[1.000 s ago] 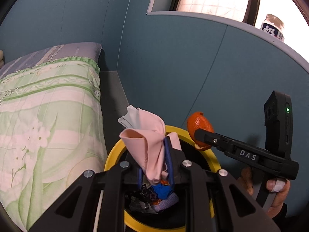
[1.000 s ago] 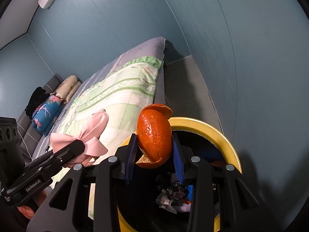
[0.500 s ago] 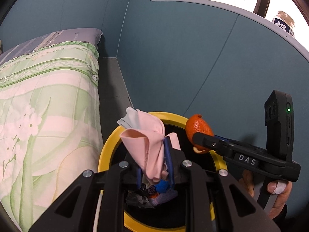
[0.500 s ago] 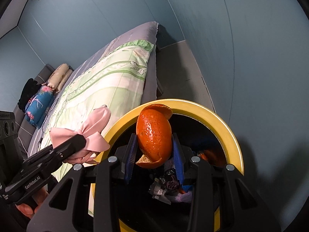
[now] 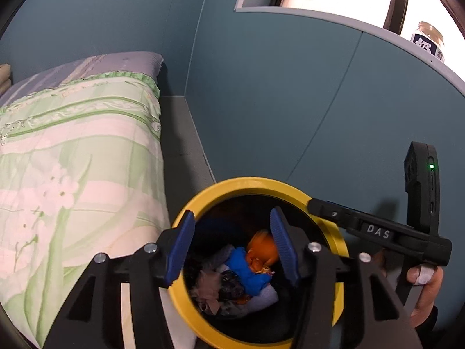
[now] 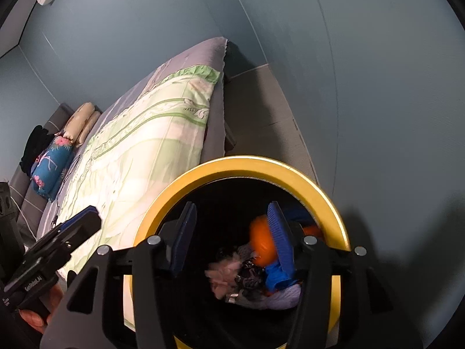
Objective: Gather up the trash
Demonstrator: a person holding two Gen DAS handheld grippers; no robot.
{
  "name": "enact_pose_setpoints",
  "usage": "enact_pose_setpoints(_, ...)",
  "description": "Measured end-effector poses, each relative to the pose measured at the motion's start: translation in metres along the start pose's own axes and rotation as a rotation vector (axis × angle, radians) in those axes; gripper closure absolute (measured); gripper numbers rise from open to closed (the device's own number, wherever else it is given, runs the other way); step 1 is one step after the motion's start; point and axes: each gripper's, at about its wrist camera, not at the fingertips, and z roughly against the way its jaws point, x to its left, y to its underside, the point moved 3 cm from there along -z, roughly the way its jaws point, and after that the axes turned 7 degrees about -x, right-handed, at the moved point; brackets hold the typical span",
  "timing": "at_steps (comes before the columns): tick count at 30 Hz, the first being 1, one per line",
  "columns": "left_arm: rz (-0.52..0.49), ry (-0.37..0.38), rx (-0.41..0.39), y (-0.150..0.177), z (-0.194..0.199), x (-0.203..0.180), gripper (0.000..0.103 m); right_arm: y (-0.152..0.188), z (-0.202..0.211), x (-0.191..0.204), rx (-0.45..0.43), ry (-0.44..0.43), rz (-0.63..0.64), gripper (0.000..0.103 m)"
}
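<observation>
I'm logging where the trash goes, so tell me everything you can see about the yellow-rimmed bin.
The bin is round, with a broad glossy yellow rim, plastic by the look, and a dark inside. It stands upright and open between the bed and the blue wall. Inside lie orange peel, blue scrap, a pinkish wad and dark wrappers. Both tongs hang open above its mouth, touching nothing.

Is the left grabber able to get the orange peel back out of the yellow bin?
Probably yes. The left gripper hangs open right over the bin, and the orange peel lies on top of the pile, uncovered.
</observation>
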Motion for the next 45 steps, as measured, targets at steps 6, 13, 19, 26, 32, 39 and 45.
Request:
enact_pose_setpoints(6,0.024,-0.034,-0.029,-0.005,0.015,0.020,0.052,0.002,0.001,0.005,0.002,-0.021,0.013,0.054)
enact_pose_setpoints(13,0.045,-0.072,-0.048,-0.002,0.035,0.036,0.052,0.000,0.000,0.017,-0.002,-0.011,0.038,0.054)
enact_pose_setpoints(19,0.053,-0.107,-0.080,-0.004,0.056,0.051,0.052,0.000,-0.005,0.033,-0.004,0.005,0.072,0.047)
enact_pose_setpoints(26,0.057,-0.160,-0.127,-0.003,0.087,0.072,0.051,-0.001,-0.008,0.059,-0.018,0.025,0.127,0.045)
enact_pose_setpoints(32,0.069,-0.220,-0.185,-0.003,0.122,0.091,0.048,0.002,-0.007,0.096,-0.029,-0.023,0.174,0.040)
enact_pose_setpoints(39,0.100,-0.313,-0.277,0.001,0.170,0.114,0.033,0.012,-0.008,0.150,-0.056,-0.049,0.270,0.030)
enact_pose_setpoints(45,0.131,-0.370,-0.346,0.005,0.205,0.129,0.029,0.020,-0.002,0.195,-0.090,-0.096,0.335,0.019)
